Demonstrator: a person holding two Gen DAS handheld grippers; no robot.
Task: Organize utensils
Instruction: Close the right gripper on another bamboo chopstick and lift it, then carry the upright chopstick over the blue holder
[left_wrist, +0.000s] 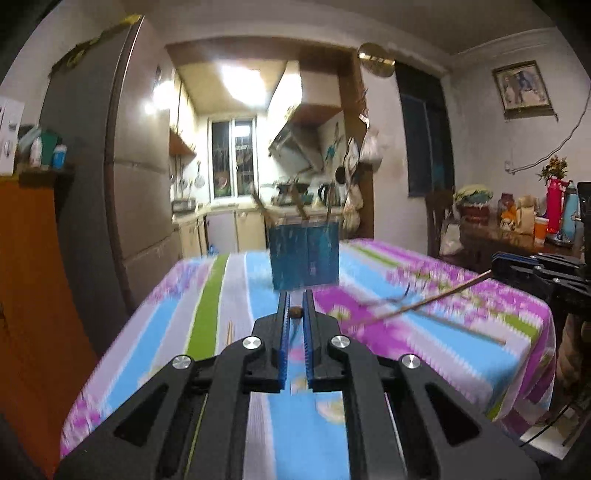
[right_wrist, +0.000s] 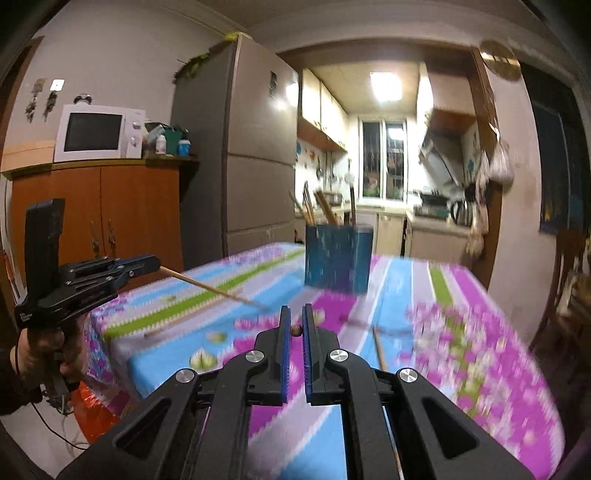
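Above the near edge of the table (left_wrist: 480, 350), each gripper has its fingers clamped on the end of one wooden chopstick: the left gripper (left_wrist: 295, 313) on the left chopstick (right_wrist: 214, 290), the right gripper (right_wrist: 296, 329) on the right chopstick (left_wrist: 424, 301), both slanting down toward the striped cloth. Toward the far edge stands the blue holder (left_wrist: 304, 254) (more utensils upright in it), and another chopstick (right_wrist: 379, 349) lies on the cloth near the right side.

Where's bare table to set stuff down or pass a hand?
Free: cloth either side of the holder, along the far edge. Crowded: mid-table; a loose chopstick lies right of centre, and chopsticks held in the left gripper and right gripper reach in over it.
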